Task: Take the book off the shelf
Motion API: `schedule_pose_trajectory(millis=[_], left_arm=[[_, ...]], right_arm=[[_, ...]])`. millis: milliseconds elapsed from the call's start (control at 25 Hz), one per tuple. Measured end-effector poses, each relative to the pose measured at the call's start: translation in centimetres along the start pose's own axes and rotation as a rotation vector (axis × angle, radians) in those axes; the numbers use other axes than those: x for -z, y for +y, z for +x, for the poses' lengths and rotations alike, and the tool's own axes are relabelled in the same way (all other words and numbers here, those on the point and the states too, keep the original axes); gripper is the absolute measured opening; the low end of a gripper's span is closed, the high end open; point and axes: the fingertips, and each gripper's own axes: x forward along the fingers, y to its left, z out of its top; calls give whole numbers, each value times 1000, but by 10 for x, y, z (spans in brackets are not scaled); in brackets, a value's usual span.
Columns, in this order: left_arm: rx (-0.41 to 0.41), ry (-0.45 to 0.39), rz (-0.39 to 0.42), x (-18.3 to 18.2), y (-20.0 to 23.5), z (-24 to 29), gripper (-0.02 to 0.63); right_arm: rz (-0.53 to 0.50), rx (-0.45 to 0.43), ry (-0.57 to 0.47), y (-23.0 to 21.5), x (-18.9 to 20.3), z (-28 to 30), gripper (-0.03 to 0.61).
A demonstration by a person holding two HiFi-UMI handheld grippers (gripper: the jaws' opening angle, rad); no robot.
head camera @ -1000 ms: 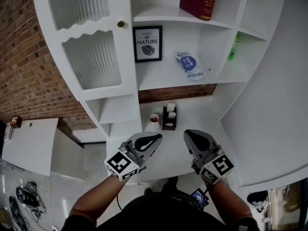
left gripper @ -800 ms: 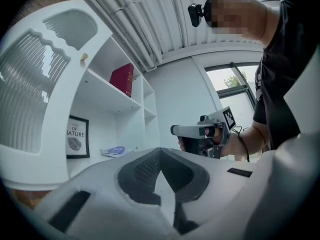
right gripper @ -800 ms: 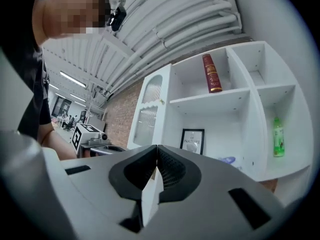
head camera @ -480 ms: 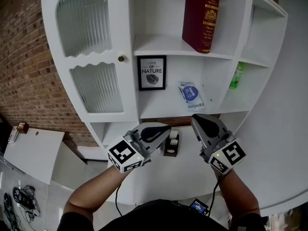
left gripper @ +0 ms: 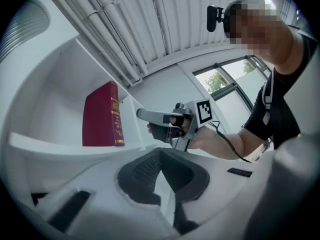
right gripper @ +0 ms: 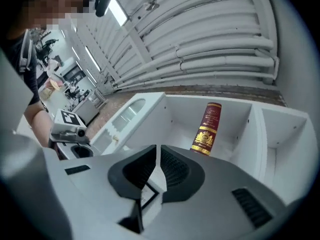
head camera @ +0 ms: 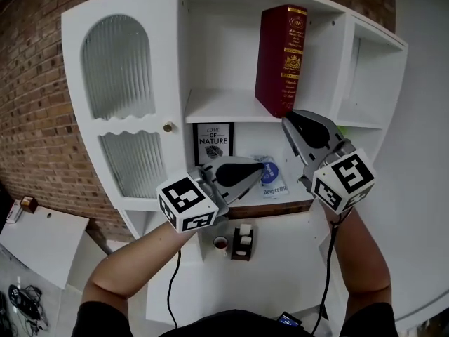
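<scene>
Now, in the head view, the dark red book (head camera: pixel 280 58) stands upright on the upper shelf (head camera: pixel 217 107) of the white cabinet (head camera: pixel 172 62), at top centre. The right gripper (head camera: pixel 289 121) is near the book's lower corner; the left gripper (head camera: pixel 258 166) is lower, at centre. In the left gripper view, the jaws are pressed together, and the book is at left. In the right gripper view, the jaws also meet, and the book is at centre right.

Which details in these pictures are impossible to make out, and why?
- Gold print on the book spine: too small, head view and right gripper view.
- Blue packet: head view, partly covered by the left hand-held gripper.
- Behind the ribbed glass door: head view, glass blurs everything.
</scene>
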Motion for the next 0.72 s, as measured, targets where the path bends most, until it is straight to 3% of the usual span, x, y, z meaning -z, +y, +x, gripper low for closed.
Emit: schedule_pose_trajectory(millis=[160,240,360,560,720], left_arm=[[5,1,41,-29,13,13,8],[10,8,59,-39,19,17,8],[8,8,76,-51,29,19,8],[2,18,100,-57,39,16,8],[17,18,90,-57,36,13,8]], right_arm=[[-15,83,40,-38,-5,21,34],[-3,118,49,-54,-8,30,113],[36,172,55,-75,-12,42,183],[212,231,64,-106,-7,56,270],[310,247,111,-121,8,66,287]])
